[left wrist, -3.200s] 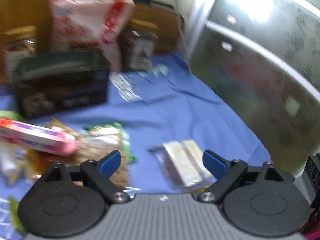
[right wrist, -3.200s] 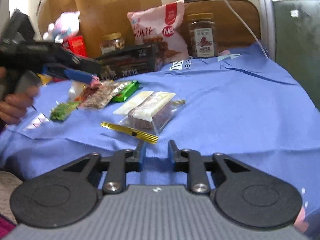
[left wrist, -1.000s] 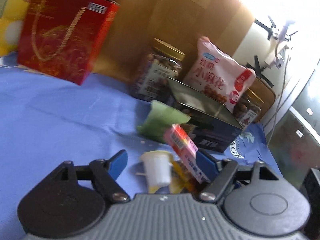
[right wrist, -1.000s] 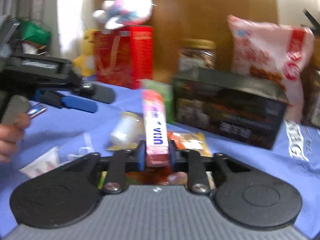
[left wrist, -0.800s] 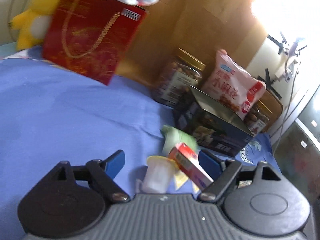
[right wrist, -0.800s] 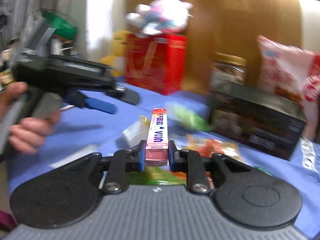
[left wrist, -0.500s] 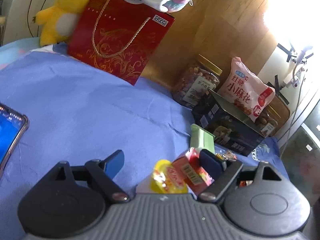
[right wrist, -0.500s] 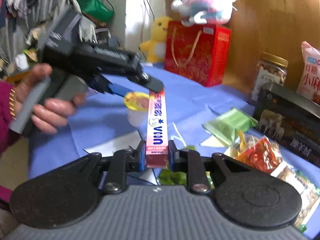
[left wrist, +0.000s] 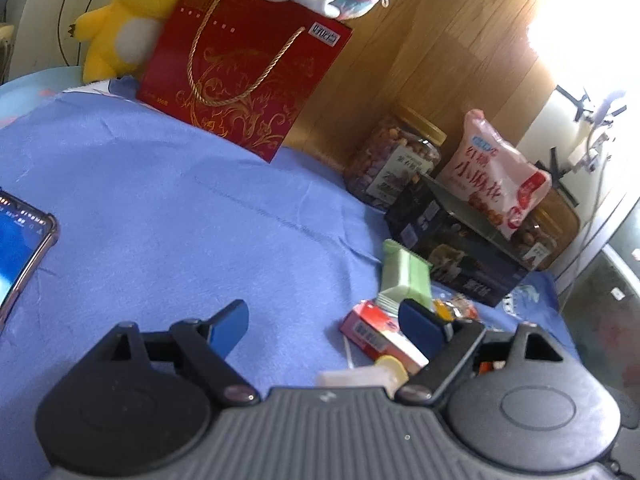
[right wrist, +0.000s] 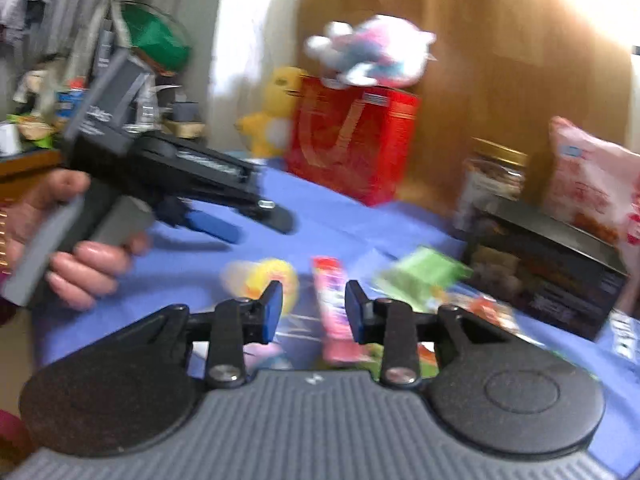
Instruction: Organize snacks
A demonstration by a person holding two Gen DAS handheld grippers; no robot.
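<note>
A long pink candy box (right wrist: 334, 312) sits blurred between the jaws of my right gripper (right wrist: 314, 308), which are opening; a gap shows on its left side and the pads do not press it. In the left wrist view the same box (left wrist: 376, 336) lies low beside the right fingertip (left wrist: 416, 320) of my left gripper (left wrist: 324, 320), which is open and holds nothing. A yellow-lidded jelly cup (left wrist: 372, 376) lies on its side under that gripper. From the right wrist view, a hand (right wrist: 80, 256) holds the left gripper (right wrist: 248, 224) above the blue cloth (left wrist: 160, 220).
A green packet (left wrist: 404, 276), a black box (left wrist: 452, 248), a nut jar (left wrist: 396, 164) and a pink snack bag (left wrist: 496, 184) stand at the right. A red gift bag (left wrist: 240, 68) with plush toys is behind. A phone (left wrist: 20, 248) lies at the left edge.
My right gripper held the pink box tight half a second ago; its jaws have since parted from it and the box has tilted. The jelly cup now lies lower under the left gripper.
</note>
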